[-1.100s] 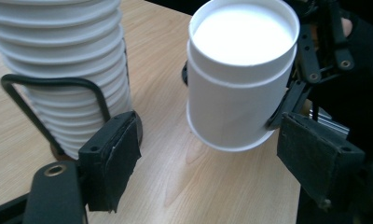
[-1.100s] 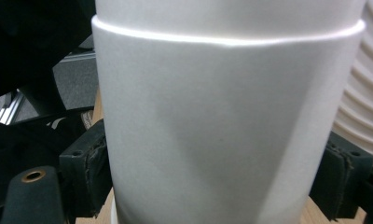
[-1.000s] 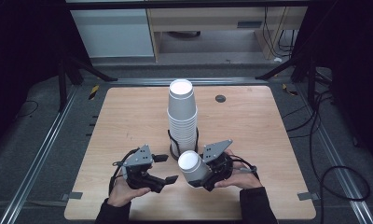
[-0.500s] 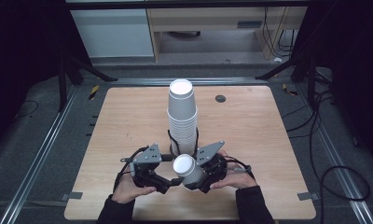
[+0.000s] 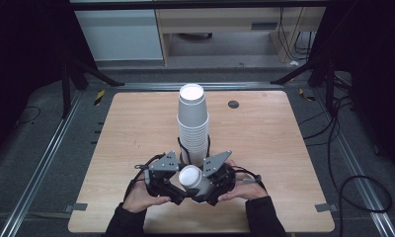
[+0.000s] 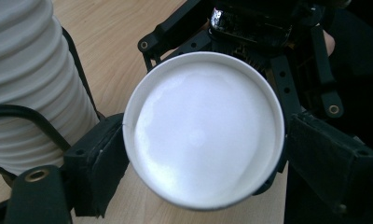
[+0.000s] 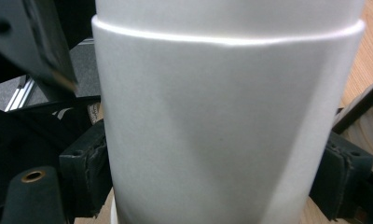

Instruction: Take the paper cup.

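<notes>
Cup [image 7: 226, 135] between right gripper [image 5: 205, 190] jaws

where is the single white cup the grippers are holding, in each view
High view: single cup, low centre, between both grippers, before the cup stack.
Left gripper view: centre, its round end facing the camera.
Right gripper view: its side wall close up, centre.
Shared landmark: the cup stack, upper left in the left gripper view.
</notes>
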`<state>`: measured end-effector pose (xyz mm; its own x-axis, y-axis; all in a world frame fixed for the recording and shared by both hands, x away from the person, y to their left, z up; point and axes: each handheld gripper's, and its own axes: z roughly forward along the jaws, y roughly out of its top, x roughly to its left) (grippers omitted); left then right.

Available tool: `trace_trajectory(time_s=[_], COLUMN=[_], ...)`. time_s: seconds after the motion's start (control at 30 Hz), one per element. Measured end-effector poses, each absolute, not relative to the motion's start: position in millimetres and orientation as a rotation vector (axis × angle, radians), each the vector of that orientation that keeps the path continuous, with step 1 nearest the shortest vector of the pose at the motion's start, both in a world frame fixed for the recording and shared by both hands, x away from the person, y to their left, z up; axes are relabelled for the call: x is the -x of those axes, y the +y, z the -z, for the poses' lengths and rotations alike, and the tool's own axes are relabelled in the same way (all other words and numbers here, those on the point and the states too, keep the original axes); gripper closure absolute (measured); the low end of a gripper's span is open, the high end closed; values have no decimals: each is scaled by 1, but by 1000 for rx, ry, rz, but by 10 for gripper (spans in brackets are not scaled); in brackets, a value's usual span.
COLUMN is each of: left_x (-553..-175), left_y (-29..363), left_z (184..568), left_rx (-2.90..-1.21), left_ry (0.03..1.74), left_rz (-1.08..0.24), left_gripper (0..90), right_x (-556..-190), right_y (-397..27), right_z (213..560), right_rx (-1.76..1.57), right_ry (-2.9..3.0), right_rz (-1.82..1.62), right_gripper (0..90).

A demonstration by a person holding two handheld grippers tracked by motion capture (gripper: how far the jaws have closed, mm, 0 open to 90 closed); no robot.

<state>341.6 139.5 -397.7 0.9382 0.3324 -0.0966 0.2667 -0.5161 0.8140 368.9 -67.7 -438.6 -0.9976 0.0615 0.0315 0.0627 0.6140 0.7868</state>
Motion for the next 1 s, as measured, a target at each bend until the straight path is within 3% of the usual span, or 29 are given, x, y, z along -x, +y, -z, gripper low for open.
trace_trajectory(time_s=[1.0], left_x=[-343], left_y=[133], left_z=[399], left_rx=[-2153], left_ry=[436], left_rz=[-90], left_gripper=[208], right_x=[-369], right_y=[-65], right_z=[436], right_rx=[112], right_ry=[-2807], right_rz=[1371], right_gripper=[149])
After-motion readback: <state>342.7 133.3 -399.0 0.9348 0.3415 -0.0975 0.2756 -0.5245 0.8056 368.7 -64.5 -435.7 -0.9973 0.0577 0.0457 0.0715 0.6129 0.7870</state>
